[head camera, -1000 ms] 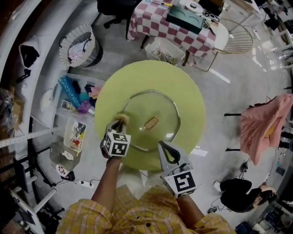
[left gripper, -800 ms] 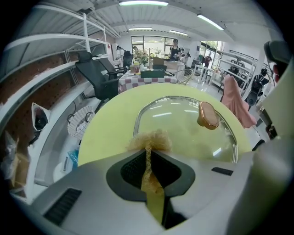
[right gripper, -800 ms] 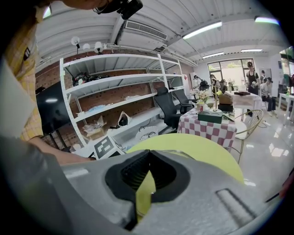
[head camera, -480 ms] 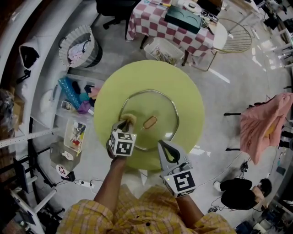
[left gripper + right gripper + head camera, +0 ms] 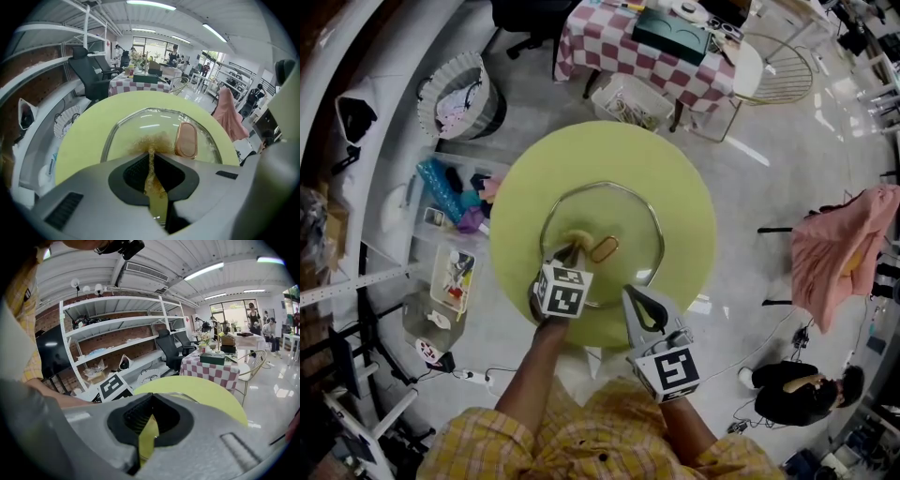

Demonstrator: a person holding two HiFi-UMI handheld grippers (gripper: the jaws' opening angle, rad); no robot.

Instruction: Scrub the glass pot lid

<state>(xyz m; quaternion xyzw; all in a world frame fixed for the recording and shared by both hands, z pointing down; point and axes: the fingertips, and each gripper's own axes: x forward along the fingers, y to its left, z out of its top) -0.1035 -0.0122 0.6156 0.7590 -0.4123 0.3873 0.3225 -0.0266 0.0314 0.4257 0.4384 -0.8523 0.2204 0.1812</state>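
The glass pot lid point(image 5: 623, 220) lies flat on the round yellow-green table point(image 5: 684, 187), its copper handle point(image 5: 605, 249) at the centre. My left gripper point(image 5: 569, 251) is shut on a golden wire scrubber point(image 5: 578, 238), which presses on the glass just left of the handle. In the left gripper view the scrubber point(image 5: 151, 142) fans out ahead of the left gripper point(image 5: 151, 153), beside the handle point(image 5: 186, 140) on the lid point(image 5: 140, 124). My right gripper point(image 5: 630, 298) is shut and holds nothing, at the lid's near rim. In the right gripper view the right gripper point(image 5: 151, 414) stands over the table point(image 5: 206, 391).
Beyond the table stand a checkered table point(image 5: 628, 42), a wire chair point(image 5: 787, 66) and a clear bin point(image 5: 628, 101). On the floor at the left are a laundry basket point(image 5: 459, 94) and plastic boxes point(image 5: 450, 202). A pink cloth point(image 5: 844, 248) hangs at the right, a person point(image 5: 792, 394) below it.
My left gripper has slid the scrubber to the right across the glass, from the lid's left rim to beside the handle. The right gripper has stayed in place.
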